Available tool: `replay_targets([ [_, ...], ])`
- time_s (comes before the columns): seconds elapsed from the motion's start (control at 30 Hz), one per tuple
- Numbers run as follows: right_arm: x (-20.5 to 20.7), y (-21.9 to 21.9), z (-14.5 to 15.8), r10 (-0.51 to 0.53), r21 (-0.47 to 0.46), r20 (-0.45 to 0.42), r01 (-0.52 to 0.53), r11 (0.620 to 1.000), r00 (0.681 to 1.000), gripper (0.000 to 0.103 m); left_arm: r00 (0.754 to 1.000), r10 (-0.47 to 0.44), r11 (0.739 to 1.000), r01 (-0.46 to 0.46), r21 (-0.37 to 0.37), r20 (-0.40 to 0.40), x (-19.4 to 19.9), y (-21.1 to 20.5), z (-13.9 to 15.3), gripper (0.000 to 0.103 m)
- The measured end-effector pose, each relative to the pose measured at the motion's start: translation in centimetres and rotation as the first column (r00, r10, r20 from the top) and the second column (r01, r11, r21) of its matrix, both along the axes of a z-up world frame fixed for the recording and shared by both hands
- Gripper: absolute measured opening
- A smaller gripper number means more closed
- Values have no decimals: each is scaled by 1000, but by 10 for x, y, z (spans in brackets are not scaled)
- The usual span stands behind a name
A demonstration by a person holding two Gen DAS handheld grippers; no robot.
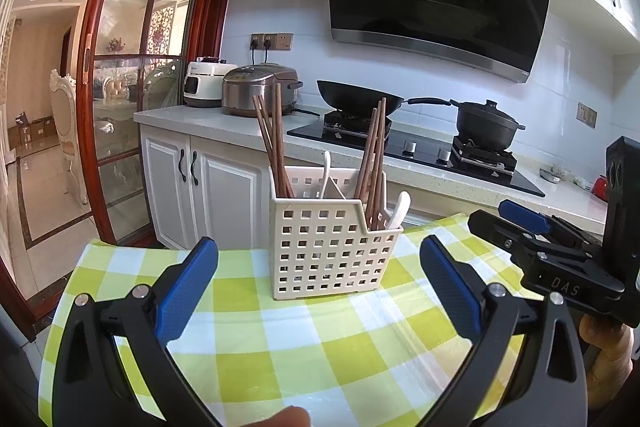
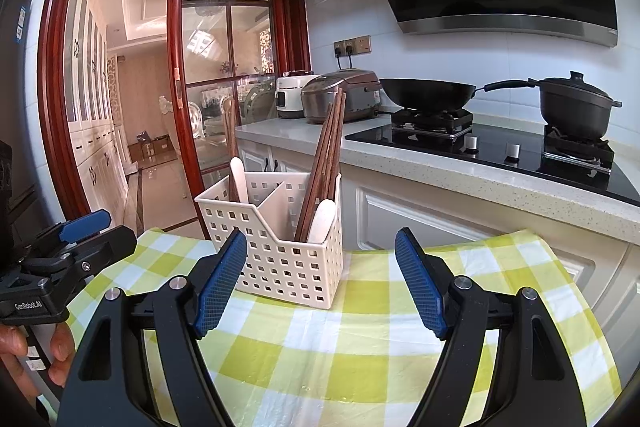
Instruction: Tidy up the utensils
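1. Basket (image 1: pixel 334 251) of white slotted plastic stands upright on the checked cloth (image 1: pixel 360 343) that covers the counter, ahead of both tongs, with a divider splitting it into compartments.
2. Brown chopsticks (image 1: pixel 272 147) lean in the left compartment as the left camera sees it; a second bunch of chopsticks (image 1: pixel 376 155) leans in the right one, each with a white spoon (image 1: pixel 400 209) beside it. Nothing lies loose on the cloth, so the sorting looks largely done, though the far side of the basket is hidden.
3. Risk, as a judgement: the basket looks light and top-heavy with the tall sticks, so a push from either tongs could tip it or slide it on the cloth.
4. Risk: the cloth hangs loose over the counter edge, and a dragging finger could bunch it and topple the basket.
5. Risk: a reach for one stick could snag its neighbours, since they lean together and cross.
6. Left tongs (image 1: pixel 318 291) stand wide apart, released, holding and touching nothing; the basket sits just beyond the tips.
7. Right tongs (image 2: pixel 320 283) are likewise spread wide and empty, with the basket near the left finger but apart from it.
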State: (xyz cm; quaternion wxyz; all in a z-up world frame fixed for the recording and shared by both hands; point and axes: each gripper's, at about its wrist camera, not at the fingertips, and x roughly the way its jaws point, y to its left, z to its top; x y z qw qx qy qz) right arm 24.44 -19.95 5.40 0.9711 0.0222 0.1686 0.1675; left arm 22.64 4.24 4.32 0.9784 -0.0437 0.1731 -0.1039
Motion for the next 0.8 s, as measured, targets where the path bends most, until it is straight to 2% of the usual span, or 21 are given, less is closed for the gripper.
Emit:
replay_targets([
  [0.8, -3, 1, 2, 1, 3, 1, -1, 1000, 1000, 73, 1000, -13, 1000, 13, 1, 2, 0, -3, 0, 98],
])
